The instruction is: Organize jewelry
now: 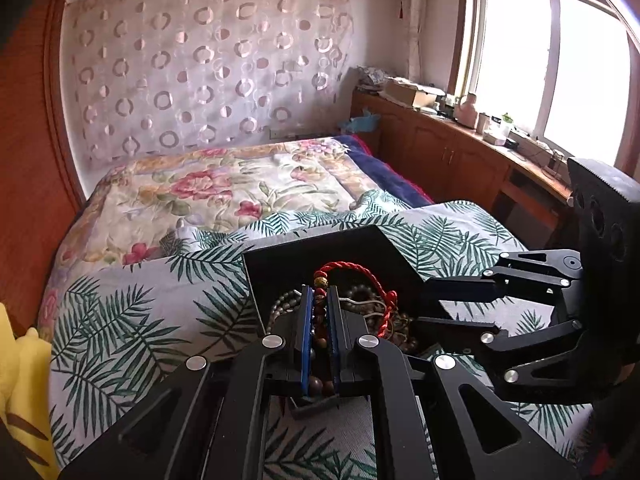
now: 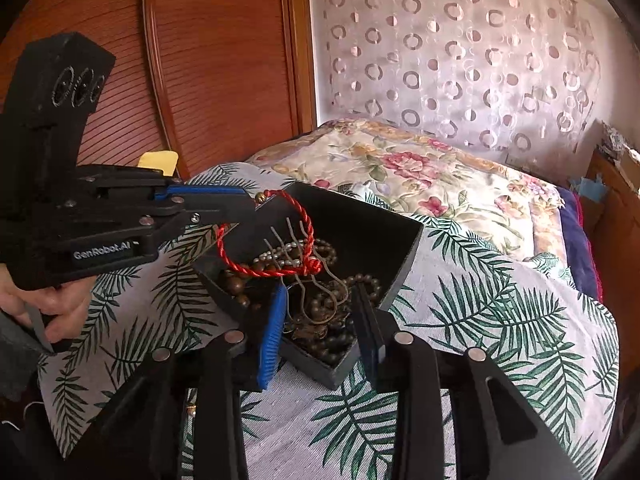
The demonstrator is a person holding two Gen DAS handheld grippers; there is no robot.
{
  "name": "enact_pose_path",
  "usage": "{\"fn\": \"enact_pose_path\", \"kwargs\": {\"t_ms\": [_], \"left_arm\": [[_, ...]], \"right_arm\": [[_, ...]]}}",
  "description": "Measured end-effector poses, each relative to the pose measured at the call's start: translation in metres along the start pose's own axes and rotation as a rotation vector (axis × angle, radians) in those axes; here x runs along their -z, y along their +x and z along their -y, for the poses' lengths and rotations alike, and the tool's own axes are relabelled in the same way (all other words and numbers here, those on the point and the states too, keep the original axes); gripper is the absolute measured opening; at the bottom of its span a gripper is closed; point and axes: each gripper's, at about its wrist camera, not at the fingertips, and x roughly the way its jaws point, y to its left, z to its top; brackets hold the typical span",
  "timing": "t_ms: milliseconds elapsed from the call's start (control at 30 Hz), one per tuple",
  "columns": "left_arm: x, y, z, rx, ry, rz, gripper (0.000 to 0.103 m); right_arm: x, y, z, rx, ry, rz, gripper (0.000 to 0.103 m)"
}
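Right wrist view shows the bed point(image 2: 500, 288) carrying a black box point(image 2: 372, 236) of tangled beads point(image 2: 320, 320). Left tool point(image 2: 244, 204) is clamped on a red cord point(image 2: 298, 216) and bead string; lifting slowly should free the tangle. Right tool point(image 2: 320, 320) hangs with jaws apart over the box.

Black claw point(image 2: 248, 204), blue pads point(image 2: 272, 336), silver screws.

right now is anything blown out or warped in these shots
Left wrist view: the window is blown out to white, and the wardrobe edge bows from fisheye. Right wrist view: even light, no glare, the box of beads sharp, black vignette in the corners.
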Motion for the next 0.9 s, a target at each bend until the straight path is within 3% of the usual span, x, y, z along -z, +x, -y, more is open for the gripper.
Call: {"fn": "enact_pose_path", "kwargs": {"t_ms": [333, 433, 500, 567, 667, 733, 800, 900], "left_arm": [[-0.002, 0.011, 0.003, -0.006, 0.006, -0.021, 0.008], [-0.002, 0.010, 0.004, -0.003, 0.001, -0.019, 0.020], [-0.001, 0.007, 0.004, -0.012, -0.002, -0.011, 0.033], [0.002, 0.004, 0.004, -0.017, -0.005, -0.009, 0.038], [0.008, 0.000, 0.005, -0.036, -0.006, -0.005, 0.060], [0.012, -0.004, 0.005, -0.047, -0.006, -0.008, 0.062], [0.018, -0.009, 0.005, -0.064, -0.007, -0.006, 0.080], [0.026, -0.019, 0.005, -0.060, -0.015, 0.004, 0.083]], "right_arm": [[0.005, -0.014, 0.004, 0.009, 0.009, 0.016, 0.037], [0.009, -0.017, 0.003, 0.010, 0.013, 0.012, 0.037], [0.012, -0.020, 0.001, 0.015, 0.017, 0.018, 0.037], [0.013, -0.024, 0.000, 0.017, 0.021, 0.021, 0.037], [0.017, -0.029, -0.003, 0.019, 0.023, 0.024, 0.037], [0.021, -0.032, -0.007, 0.023, 0.023, 0.025, 0.037], [0.023, -0.034, -0.012, 0.025, 0.024, 0.025, 0.036], [0.027, -0.038, -0.018, 0.024, 0.022, 0.026, 0.036]]}}
